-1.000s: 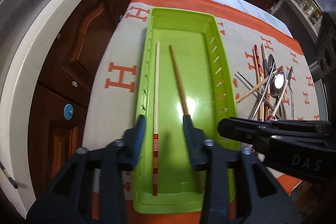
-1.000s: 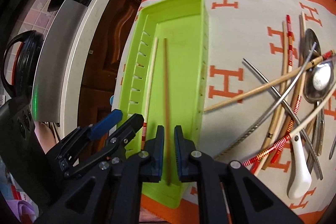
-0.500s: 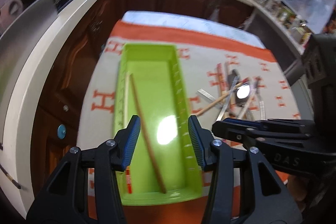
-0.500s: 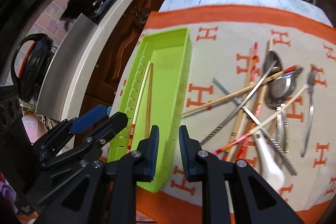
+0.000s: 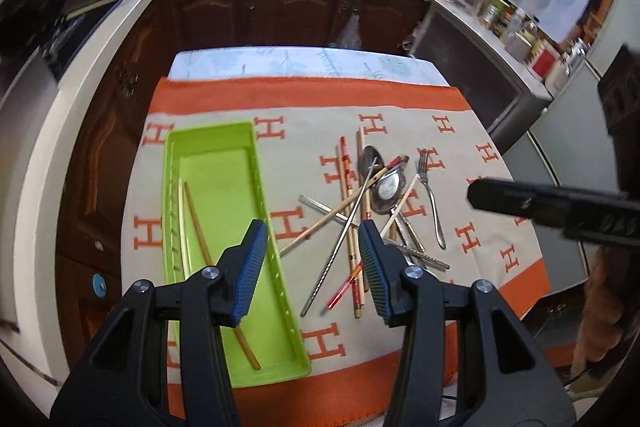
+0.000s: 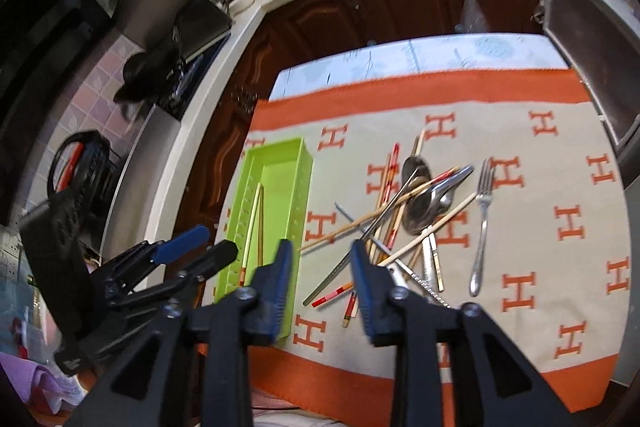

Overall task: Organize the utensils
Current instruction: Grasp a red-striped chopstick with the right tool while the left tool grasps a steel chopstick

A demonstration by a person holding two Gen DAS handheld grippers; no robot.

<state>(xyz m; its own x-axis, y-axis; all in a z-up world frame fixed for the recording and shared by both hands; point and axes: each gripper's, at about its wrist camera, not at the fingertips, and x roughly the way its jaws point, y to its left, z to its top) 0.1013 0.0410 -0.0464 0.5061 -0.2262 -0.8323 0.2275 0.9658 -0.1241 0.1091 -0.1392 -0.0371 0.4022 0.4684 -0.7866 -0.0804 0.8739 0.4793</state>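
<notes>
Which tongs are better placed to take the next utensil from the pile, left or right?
Probably the right tongs. They are open and empty, with the near ends of the utensil pile showing between their fingers. The left tongs, also open, hang partly over the green tray.

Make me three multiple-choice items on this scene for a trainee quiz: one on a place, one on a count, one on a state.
1. Where is the green tray relative to the loose utensil pile?
A. To its left
B. To its right
C. Under it

2. How many chopsticks lie in the tray?
A. None
B. Two
C. Five

3. What state are the left gripper and right gripper in?
A. Both open, empty
B. Both shut on chopsticks
C. One clamps the fork

Answers: 1 A, the tray sits by the cloth's left edge in both views. 2 B, one pale and one brown stick lie inside. 3 A, the fingers stand apart with nothing between them.
</notes>
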